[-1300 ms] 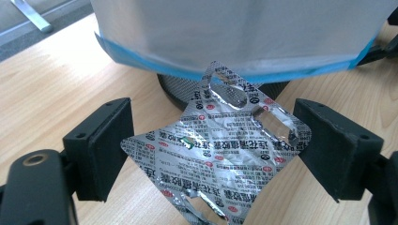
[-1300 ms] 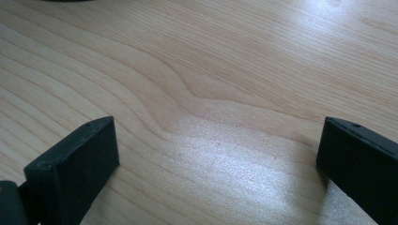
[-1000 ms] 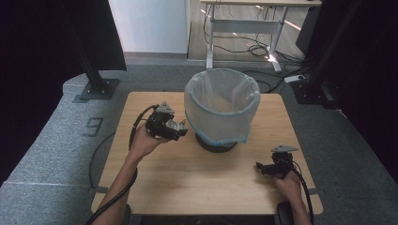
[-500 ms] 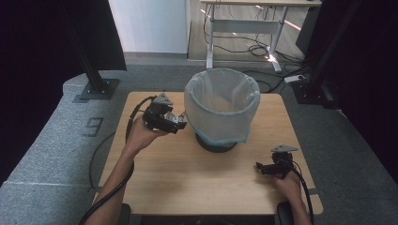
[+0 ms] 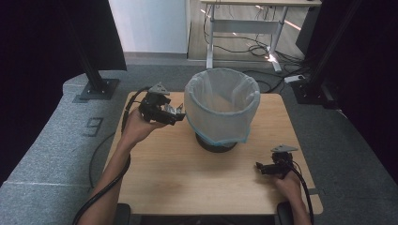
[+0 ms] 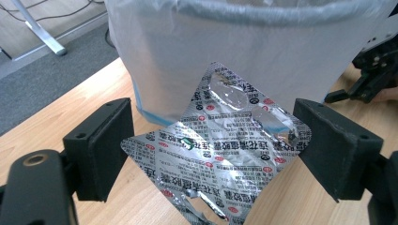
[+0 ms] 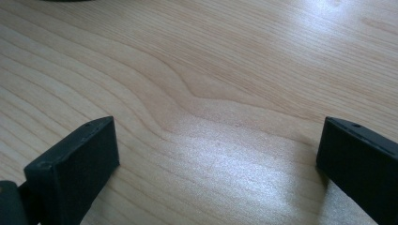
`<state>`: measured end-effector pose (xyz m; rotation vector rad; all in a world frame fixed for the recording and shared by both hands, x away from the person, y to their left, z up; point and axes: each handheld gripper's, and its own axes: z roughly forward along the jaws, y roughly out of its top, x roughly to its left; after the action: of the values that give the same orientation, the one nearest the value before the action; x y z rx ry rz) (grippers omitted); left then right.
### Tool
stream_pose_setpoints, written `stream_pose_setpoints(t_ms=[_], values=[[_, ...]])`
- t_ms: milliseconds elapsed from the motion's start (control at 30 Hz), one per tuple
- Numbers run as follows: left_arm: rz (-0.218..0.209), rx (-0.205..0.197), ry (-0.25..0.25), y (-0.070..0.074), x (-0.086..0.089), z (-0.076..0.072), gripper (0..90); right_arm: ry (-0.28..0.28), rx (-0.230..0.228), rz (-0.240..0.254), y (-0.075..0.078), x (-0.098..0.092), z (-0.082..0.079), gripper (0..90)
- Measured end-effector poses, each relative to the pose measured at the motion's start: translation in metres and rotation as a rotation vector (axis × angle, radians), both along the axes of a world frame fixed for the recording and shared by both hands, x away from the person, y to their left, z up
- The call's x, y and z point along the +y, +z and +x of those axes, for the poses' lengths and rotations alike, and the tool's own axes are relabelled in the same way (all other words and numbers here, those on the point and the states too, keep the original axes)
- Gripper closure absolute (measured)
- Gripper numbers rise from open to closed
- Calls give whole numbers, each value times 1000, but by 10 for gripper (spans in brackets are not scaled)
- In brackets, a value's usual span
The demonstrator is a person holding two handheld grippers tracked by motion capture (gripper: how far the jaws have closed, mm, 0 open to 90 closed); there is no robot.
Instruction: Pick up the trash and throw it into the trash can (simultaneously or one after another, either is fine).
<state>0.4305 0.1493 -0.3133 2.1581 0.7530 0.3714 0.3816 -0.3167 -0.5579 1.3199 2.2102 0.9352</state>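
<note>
Between the jaws of the left gripper a silver pill sheet is clamped, gripped at two opposite corners so that it stands like a diamond across the gap; in the high view that gripper is held above the far left part of the bench, just left of the bin and a little below its rim; the bin's open mouth therefore lies to the right of the jaws and higher, and the coming drop is judged to turn on carrying the sheet up and rightward over that rim; the left hand is plainly the nearer of the two to the bin. The sheet's printed foil face is turned toward the left gripper view, with the bin's white liner close behind it; a torn, crumpled part hangs at the lower edge and is cut off by the frame, so the sheet's full outline cannot be made out; whether any pills remain in the blisters cannot be told. The right gripper is rested on the near right of the bench, well apart from the bin; its jaws are spread wide with bare wood between them, nothing being held. The bin's inside is mostly hidden by the liner's wall, and what lies at its bottom cannot be seen.
</note>
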Motion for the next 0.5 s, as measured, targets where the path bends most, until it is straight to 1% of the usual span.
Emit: stream_pose_setpoints(t_ms=[233, 500], values=[[8, -5, -4, 15, -3, 2, 153, 0, 0, 0, 0, 0, 0, 0], [-5, -15, -10, 34, -8, 6, 152, 1, 0, 0, 0, 0, 0, 0]])
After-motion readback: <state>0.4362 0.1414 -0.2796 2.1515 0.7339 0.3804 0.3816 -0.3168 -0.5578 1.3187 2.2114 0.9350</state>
